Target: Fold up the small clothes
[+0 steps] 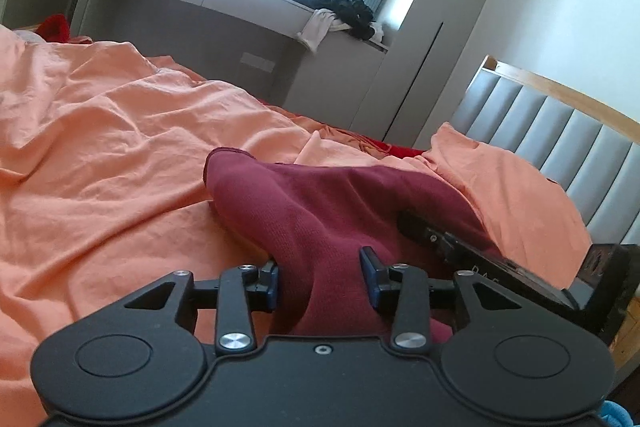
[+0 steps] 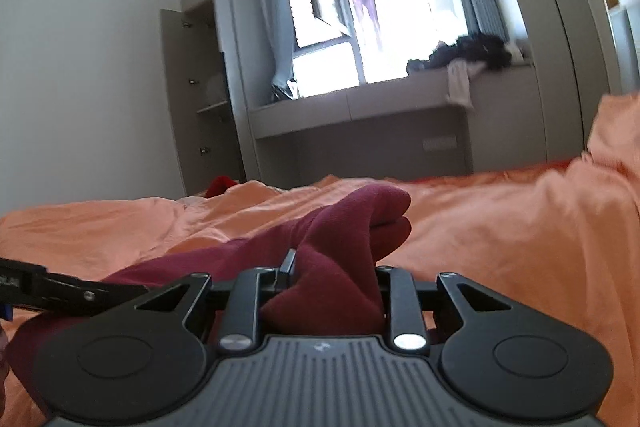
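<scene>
A maroon knit garment (image 1: 320, 203) lies bunched on a rumpled orange bedsheet (image 1: 120, 131), lifted between two black hand-held grippers. In the left wrist view the left gripper (image 1: 322, 277) has the maroon cloth running up between its blue-padded fingers (image 1: 273, 281); the left pad touches the cloth, while whether the right pad presses it is unclear, so I cannot tell if the jaws are clamped. The garment rises from there into a rounded fold whose far edge droops onto the sheet. The right gripper (image 1: 424, 233) enters this view from the right, its tip against the cloth's right side.

In the right wrist view the right gripper (image 2: 332, 279) has a thick wad of the same maroon cloth (image 2: 332, 251) filling the space between its fingers, with fabric packed against both sides, so it looks clamped on the garment. Two rounded ends of cloth stick out beyond it. The left gripper (image 2: 72, 293) comes in low from the left edge.

Open sheet spreads wide to the left of the garment in the left view and to the right in the right view. Only the left view shows the padded grey headboard (image 1: 560, 147) with a wooden rim, close on the right. Only the right view shows an open wardrobe door (image 2: 188, 95) at far left. Both show the bright window (image 2: 360, 19) and a grey ledge holding a dark clothes pile (image 1: 340, 7), well beyond the bed.
</scene>
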{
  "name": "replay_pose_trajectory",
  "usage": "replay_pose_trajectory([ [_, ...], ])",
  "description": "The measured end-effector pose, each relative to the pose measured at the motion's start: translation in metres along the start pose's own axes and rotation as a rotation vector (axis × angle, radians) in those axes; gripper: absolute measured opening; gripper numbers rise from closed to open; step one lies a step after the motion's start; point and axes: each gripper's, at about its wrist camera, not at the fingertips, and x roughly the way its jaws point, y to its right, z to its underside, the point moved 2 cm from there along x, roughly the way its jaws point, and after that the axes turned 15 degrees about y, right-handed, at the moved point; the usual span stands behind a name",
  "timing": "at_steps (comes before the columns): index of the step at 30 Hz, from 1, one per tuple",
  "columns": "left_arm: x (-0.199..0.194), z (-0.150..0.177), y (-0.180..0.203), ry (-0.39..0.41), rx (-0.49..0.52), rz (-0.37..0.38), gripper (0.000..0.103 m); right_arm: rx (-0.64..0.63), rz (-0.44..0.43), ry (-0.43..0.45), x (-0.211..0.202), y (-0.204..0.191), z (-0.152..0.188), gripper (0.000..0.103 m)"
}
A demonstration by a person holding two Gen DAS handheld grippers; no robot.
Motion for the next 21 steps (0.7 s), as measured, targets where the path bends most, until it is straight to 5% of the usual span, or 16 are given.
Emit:
replay_pose_trajectory([
  [10, -0.002, 0.006, 0.006, -0.002, 0.067, -0.051, 0.054, 0.044, 0.034, -0.02, -0.007, 0.016, 0.01, 0.047],
  [16, -0.004, 0.005, 0.002, 0.008, 0.041, -0.065, 0.062, 0.03, 0.05, -0.016, -0.01, 0.016, 0.009, 0.05],
  [21, -0.008, 0.004, 0.005, 0.024, 0.042, -0.08, 0.076, 0.014, 0.069, -0.004, -0.013, 0.012, 0.007, 0.058],
])
